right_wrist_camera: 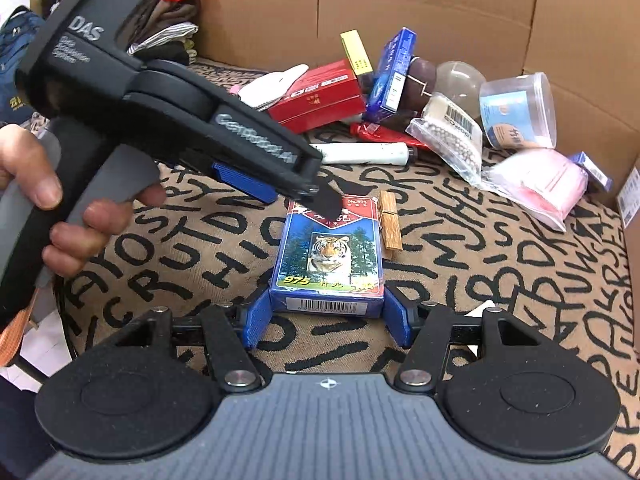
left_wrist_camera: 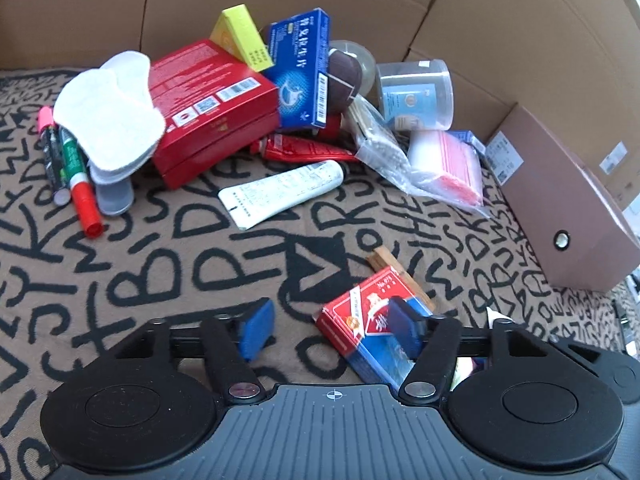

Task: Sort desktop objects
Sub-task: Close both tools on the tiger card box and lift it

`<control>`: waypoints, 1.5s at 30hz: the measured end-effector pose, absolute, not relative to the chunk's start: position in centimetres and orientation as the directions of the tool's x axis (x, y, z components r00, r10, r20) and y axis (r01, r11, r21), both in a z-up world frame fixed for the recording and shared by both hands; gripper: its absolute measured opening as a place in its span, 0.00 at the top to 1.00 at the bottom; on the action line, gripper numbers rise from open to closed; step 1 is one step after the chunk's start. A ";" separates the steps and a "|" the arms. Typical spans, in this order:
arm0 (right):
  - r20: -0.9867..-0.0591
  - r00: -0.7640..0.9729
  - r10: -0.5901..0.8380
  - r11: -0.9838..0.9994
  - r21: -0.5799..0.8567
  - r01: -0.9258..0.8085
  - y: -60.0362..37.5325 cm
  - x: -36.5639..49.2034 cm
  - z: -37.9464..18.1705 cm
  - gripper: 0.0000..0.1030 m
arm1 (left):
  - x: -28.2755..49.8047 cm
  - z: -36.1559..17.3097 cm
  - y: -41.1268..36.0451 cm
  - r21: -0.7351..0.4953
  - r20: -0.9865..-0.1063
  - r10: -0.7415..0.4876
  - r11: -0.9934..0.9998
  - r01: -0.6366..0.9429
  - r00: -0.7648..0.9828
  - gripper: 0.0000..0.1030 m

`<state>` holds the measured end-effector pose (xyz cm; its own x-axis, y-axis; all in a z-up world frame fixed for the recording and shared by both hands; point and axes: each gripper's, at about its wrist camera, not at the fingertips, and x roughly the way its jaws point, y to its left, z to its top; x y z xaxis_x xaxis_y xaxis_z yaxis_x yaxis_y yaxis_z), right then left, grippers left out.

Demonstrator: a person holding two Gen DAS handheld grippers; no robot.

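Clearly the sorting has barely begun. One thing is in hand: the card pack [right_wrist_camera: 327, 256], a glossy cardboard box with a tiger on its blue-and-red face, lies flat on the mat, its near end between the blue pads of the right gripper [right_wrist_camera: 327, 312]. The pads sit against the pack's two sides, so I would call that a pinch, though how firm it is I cannot tell. The left gripper [left_wrist_camera: 328, 322] hangs over the pack's far end with its tongs spread and nothing between them — in its own view one ribbed blue pad covers part of the pack. A hand [right_wrist_camera: 60, 208] wraps its grey handle.

Just beside the pack lies a small wooden clip [right_wrist_camera: 390, 224], pale and grainy. Further back the heap looks untouched: a soft white tube [left_wrist_camera: 284, 192], a red tube [left_wrist_camera: 308, 149] behind it, a stiff red box [left_wrist_camera: 208, 108] with white padded insoles [left_wrist_camera: 108, 108] leaning on it, a blue carton [left_wrist_camera: 304, 72], a yellow carton [left_wrist_camera: 242, 36], a crinkly clear bag of beads [right_wrist_camera: 450, 136], a clear plastic tub [right_wrist_camera: 520, 112], a pink-and-white zip bag [right_wrist_camera: 536, 184], and markers [left_wrist_camera: 74, 164] off to the side.

Everything rests on a woven tan mat [left_wrist_camera: 160, 264] with black lettering, with a plain corrugated cardboard wall [left_wrist_camera: 360, 0] behind. No sorted groups or bins show, so nearly all of the work is left, I would judge.
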<state>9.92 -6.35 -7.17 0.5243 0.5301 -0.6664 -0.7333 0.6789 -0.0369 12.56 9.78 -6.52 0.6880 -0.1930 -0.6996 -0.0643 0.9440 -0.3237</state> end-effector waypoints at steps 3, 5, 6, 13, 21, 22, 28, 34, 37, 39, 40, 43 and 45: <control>-0.660 0.530 0.533 0.685 -0.031 -0.728 -6.0 9.8 -7.3 0.34 | 13.4 -6.5 9.2 -0.304 -0.705 -0.185 0.951 -0.057 0.685 0.21; -0.657 0.532 0.534 0.687 -0.030 -0.726 -5.7 9.8 -7.3 0.31 | 13.8 -6.6 8.9 -0.296 -0.705 -0.190 0.954 -0.041 0.683 0.21; -0.655 0.534 0.535 0.687 -0.031 -0.726 -5.8 9.8 -7.3 0.31 | 14.0 -6.6 8.8 -0.294 -0.706 -0.193 0.955 -0.034 0.681 0.22; -0.642 0.551 0.533 0.698 -0.033 -0.715 -7.1 9.4 -7.3 0.30 | 13.6 -6.6 7.6 -0.277 -0.700 -0.238 0.960 0.051 0.674 0.27; -0.644 0.547 0.535 0.692 -0.037 -0.721 -8.1 9.2 -7.0 0.36 | 12.9 -6.5 6.5 -0.292 -0.701 -0.291 0.950 0.110 0.651 0.36; -0.645 0.543 0.538 0.687 -0.038 -0.725 -8.4 9.0 -6.9 0.36 | 12.8 -6.5 6.4 -0.297 -0.702 -0.301 0.947 0.119 0.645 0.36; -0.640 0.554 0.532 0.695 -0.044 -0.718 -8.8 8.5 -7.0 0.37 | 14.6 -6.5 5.6 -0.305 -0.724 -0.285 0.949 0.079 0.629 0.20; -0.631 0.555 0.542 0.702 -0.024 -0.712 -9.0 8.6 -7.1 0.36 | 14.1 -6.8 3.3 -0.182 -0.726 -0.233 0.972 0.146 0.648 0.29; -0.630 0.552 0.546 0.701 -0.017 -0.713 -9.1 8.4 -7.0 0.37 | 13.4 -6.7 3.1 -0.182 -0.720 -0.247 0.969 0.166 0.649 0.34; -0.630 0.545 0.553 0.694 -0.013 -0.719 -9.2 8.3 -7.0 0.37 | 13.1 -6.6 3.1 -0.187 -0.720 -0.252 0.968 0.169 0.647 0.35; -0.628 0.543 0.557 0.691 -0.013 -0.723 -9.4 8.2 -7.0 0.37 | 13.0 -6.6 3.2 -0.196 -0.719 -0.259 0.966 0.169 0.645 0.36; -0.622 0.541 0.566 0.689 -0.003 -0.725 -10.0 8.0 -7.1 0.37 | 13.0 -6.4 3.5 -0.232 -0.718 -0.286 0.958 0.169 0.635 0.41; -0.620 0.547 0.563 0.691 -0.011 -0.723 -10.3 7.9 -7.1 0.36 | 13.0 -6.4 3.6 -0.252 -0.718 -0.299 0.953 0.166 0.629 0.44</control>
